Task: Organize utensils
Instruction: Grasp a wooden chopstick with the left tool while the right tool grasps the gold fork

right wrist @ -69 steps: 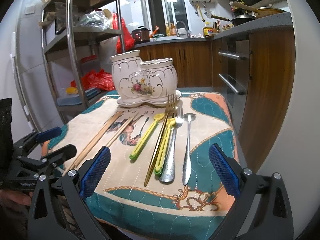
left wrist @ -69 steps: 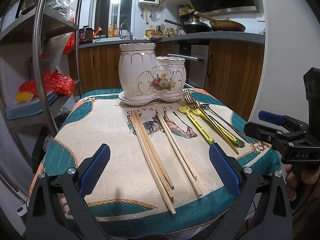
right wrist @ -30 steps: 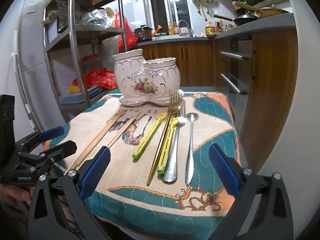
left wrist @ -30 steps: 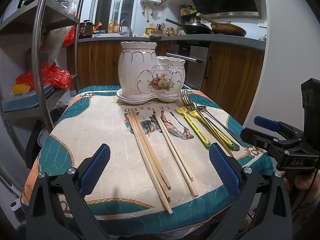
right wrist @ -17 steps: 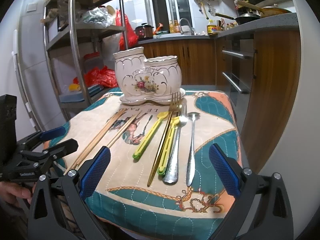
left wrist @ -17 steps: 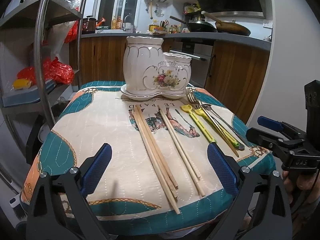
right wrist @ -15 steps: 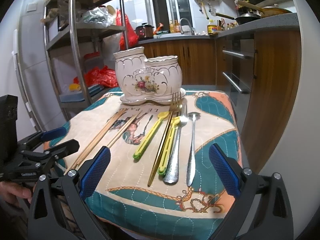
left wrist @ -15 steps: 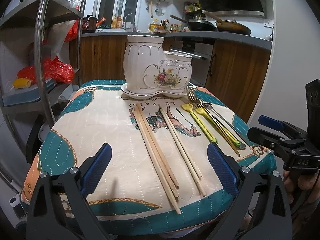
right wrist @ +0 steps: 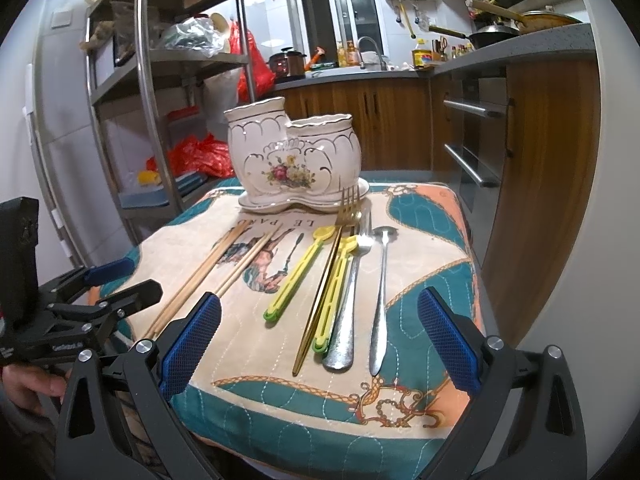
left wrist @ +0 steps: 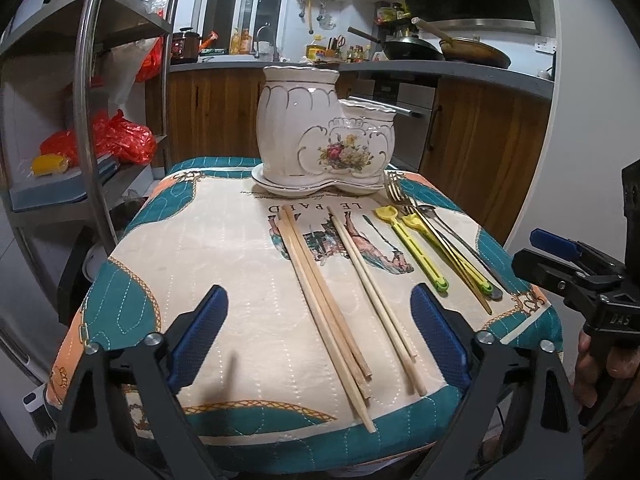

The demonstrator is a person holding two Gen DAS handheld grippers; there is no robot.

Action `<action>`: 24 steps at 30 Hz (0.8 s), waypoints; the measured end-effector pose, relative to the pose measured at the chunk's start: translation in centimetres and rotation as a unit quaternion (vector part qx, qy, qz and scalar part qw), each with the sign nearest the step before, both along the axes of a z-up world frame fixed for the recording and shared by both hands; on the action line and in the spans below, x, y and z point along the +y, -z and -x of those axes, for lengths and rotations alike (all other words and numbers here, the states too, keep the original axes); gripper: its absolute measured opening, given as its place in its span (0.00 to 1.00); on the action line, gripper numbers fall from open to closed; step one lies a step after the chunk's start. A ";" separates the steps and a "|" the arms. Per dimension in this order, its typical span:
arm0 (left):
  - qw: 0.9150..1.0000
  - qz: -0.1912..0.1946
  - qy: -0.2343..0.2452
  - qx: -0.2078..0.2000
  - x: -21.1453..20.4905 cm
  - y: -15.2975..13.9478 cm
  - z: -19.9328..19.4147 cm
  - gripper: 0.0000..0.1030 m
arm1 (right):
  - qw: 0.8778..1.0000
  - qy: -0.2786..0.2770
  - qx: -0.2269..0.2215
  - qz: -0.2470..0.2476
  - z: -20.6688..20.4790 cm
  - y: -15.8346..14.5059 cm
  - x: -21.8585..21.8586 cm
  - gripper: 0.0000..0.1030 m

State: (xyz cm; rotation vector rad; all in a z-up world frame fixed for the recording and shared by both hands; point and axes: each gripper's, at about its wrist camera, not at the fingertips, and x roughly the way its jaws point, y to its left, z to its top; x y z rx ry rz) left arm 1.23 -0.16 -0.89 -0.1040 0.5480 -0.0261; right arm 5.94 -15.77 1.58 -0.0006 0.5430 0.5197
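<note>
A white floral ceramic holder point(left wrist: 324, 140) point(right wrist: 292, 160) with two compartments stands at the far end of a quilted cloth point(left wrist: 200, 248). Wooden chopsticks point(left wrist: 324, 292) lie lengthwise in front of it, with a second pair point(left wrist: 372, 280) to their right. Further right lie yellow-green utensils point(right wrist: 296, 276), a gold fork point(right wrist: 320, 288) and a silver spoon point(right wrist: 380, 292). My left gripper point(left wrist: 320, 332) hovers over the near ends of the chopsticks; its jaws are closing, pads clear of the sticks. My right gripper point(right wrist: 320, 344) stands open above the cutlery handles, holding nothing.
A metal shelf rack point(left wrist: 84, 120) with red bags stands left of the table. Wooden cabinets point(left wrist: 480, 140) and an oven front lie behind and to the right. The cloth's near edge point(right wrist: 320, 412) is just below both grippers. A hand point(right wrist: 28, 388) holds the left gripper.
The left gripper's pads have come slightly inward and the view has shifted a little toward the chopsticks. The right gripper and all utensils have stayed put.
</note>
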 end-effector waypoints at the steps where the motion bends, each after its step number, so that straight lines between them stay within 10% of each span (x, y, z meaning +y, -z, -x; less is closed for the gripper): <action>1: 1.000 0.002 -0.001 0.004 0.1 0.1 -0.2 0.84 | 1.000 0.000 0.000 -0.001 0.0 0.0 0.0 0.95; 14: 0.997 -0.016 0.010 0.076 0.6 1.2 -3.7 0.26 | 1.000 -0.001 0.005 -0.006 -0.7 -0.5 -0.3 0.95; 24: 0.994 0.029 0.006 0.101 2.1 1.3 -5.4 0.24 | 1.000 -0.002 0.013 -0.013 -1.4 -0.8 -0.2 0.95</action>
